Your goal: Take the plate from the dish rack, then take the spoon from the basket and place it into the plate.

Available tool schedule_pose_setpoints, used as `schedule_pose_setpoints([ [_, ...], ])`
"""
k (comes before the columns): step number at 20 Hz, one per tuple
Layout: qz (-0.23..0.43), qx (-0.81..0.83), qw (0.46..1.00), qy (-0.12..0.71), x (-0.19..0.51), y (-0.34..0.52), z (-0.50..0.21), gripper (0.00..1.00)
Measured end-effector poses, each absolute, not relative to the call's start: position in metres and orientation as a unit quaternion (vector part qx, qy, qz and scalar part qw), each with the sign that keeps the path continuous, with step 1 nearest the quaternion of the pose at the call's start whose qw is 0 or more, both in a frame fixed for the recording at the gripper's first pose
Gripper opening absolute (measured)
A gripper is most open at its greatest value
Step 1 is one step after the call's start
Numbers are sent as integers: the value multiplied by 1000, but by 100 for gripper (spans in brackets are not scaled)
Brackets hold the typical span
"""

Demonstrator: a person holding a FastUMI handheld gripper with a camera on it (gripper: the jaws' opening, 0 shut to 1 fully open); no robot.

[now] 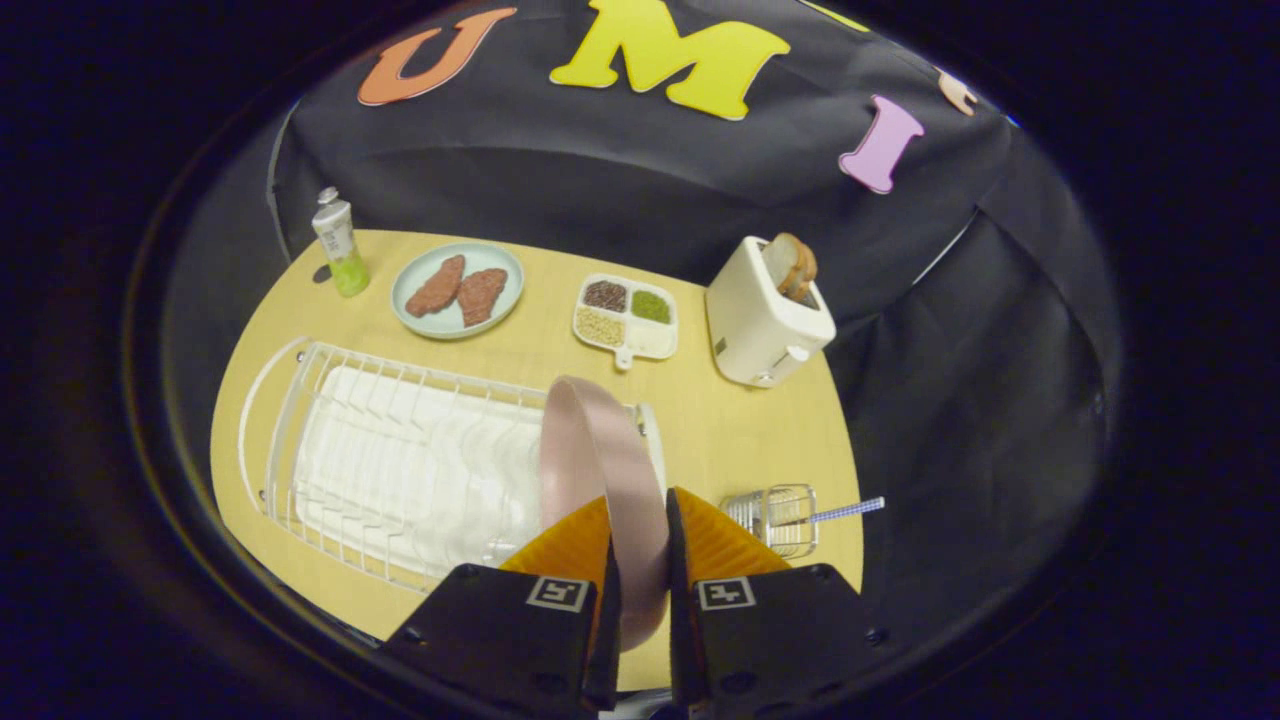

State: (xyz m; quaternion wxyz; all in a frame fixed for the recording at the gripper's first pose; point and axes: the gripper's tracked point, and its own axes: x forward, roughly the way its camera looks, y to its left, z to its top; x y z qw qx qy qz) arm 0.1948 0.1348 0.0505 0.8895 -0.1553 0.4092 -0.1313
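Table point(760, 440) carries everything, so take the dish rack point(400, 470) as landmark; rack is the biggest item, long axis running away from the fingers twd its far-left end, slots bare. Plate point(600, 470) stands on edge at the rack's near-right end, clamped betw. both fingers of the gripper point(640, 545); jaws closed on its rim, plate's long axis pointing up and away from them, top edge clear above the rack wires; judged lifted or nearly lifted out, can't tell if the bottom edge has cleared. Beyond the rack: toaster point(765, 320) w/ bread off its far-right corner, plate of cutlets point(458, 290) past its far side, divided tray point(627, 318) beside that, tube point(338, 245) at far left. Basket point(782, 518) sits just right of the rack's near end, close beside the gripper; spoon point(850, 510) handle pokes out of it, pointing away from the rack. Bare tabletop betw. rack, toaster and basket looks like the open room to lay the plate flat; basket is near, so swing w/ care.
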Motion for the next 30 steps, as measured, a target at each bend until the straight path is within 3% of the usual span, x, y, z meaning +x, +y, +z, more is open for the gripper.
schedule_pose_setpoints([
  [9,-65,-122,920,367,116,136,66,22],
  [18,31,-3,918,394,9,116,-38,22],
  [23,27,62,915,399,-1,101,-115,22],
  [30,59,131,914,380,-5,98,-148,24],
])
